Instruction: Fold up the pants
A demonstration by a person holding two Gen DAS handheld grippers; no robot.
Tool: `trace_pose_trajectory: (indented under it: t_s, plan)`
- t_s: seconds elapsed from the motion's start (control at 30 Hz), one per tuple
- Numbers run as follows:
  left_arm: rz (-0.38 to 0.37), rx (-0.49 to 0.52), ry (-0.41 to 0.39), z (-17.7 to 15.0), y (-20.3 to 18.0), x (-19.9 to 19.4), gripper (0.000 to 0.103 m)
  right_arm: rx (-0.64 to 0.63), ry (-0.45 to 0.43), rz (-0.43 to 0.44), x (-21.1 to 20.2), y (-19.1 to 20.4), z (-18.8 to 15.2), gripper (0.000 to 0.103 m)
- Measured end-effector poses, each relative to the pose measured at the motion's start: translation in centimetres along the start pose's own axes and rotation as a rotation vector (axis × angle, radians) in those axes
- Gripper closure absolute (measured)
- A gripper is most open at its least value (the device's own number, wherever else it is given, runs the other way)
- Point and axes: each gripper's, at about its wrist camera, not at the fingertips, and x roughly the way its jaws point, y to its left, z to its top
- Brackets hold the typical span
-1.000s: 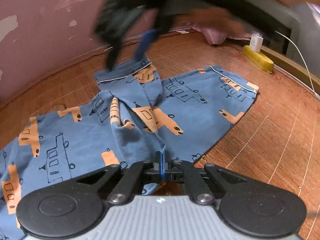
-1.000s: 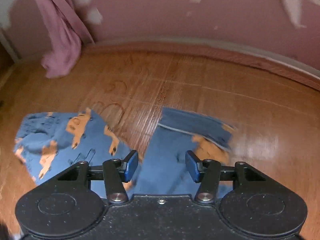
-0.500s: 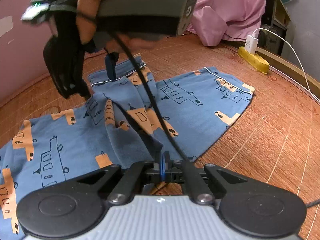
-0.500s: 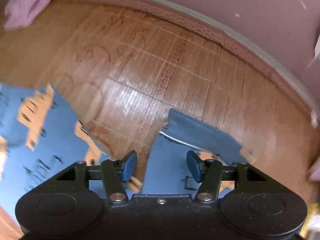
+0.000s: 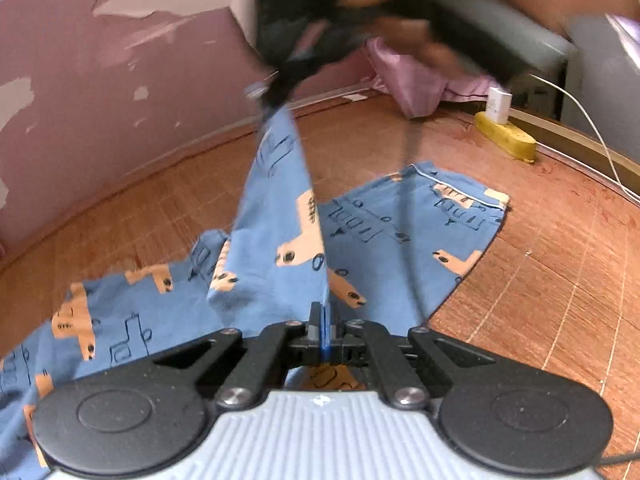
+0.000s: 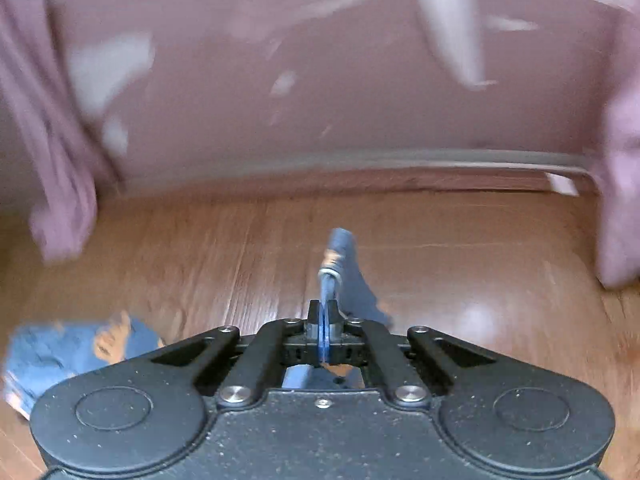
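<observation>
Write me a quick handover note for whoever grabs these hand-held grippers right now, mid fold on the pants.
Left hand-held gripper: shut on pants fabric near the crotch.
Right hand-held gripper: shut on one leg's cuff, lifted off the floor.
The other leg and the waist end lie flat on the floor.
Done: both grasps secured, leg raised.
Left: probably carry the raised leg over onto the flat one, release, smooth, then fold again.

Blue pants [image 5: 384, 248] with orange and navy vehicle print, reddish-brown wood-grain floor [image 5: 560, 300], peeling pink wall [image 5: 80, 120]
</observation>
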Motion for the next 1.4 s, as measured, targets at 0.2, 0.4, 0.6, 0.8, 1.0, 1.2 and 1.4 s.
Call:
trace_pose_trajectory:
  t_s: [0.2,0.4,0.6,0.8,1.0,1.2,1.4]
  plan:
    - [-0.042,0.163,-0.034,-0.3,-1.8,-0.8,0.103,0.274,-0.179,-0.058,-6.6,-7.0,-9.5,0.103]
    - [-0.074,0.238,0.028,-2.0,-2.8,-0.4,0.103,0.416,-0.153,-0.074,-6.4,-9.4,-17.4,0.103]
    - [-0.063,0.257,0.044,-2.2,-2.9,-0.3,0.103,0.549,-0.198,0.047,-5.0,-11.0,-19.7,0.074]
    - [-0.057,0.253,0.041,-1.6,-3.0,-0.1,0.103,0.640,-0.193,0.085,-5.2,-12.8,-19.6,0.056]
    - [-0.064,0.242,0.044,-1.8,-2.9,-0.2,0.103,0.762,-0.131,0.064,-3.6,-14.6,-18.7,0.062]
    - [-0.042,0.219,0.035,-1.6,-2.7,-0.2,0.103,0.715,-0.132,0.004,-2.5,-13.8,-15.5,0.097]
    - [-0.036,0.077,-0.006,0.6,-1.3,-0.5,0.103,0.079,-0.430,-0.005,-6.8,-6.2,-7.0,0.097]
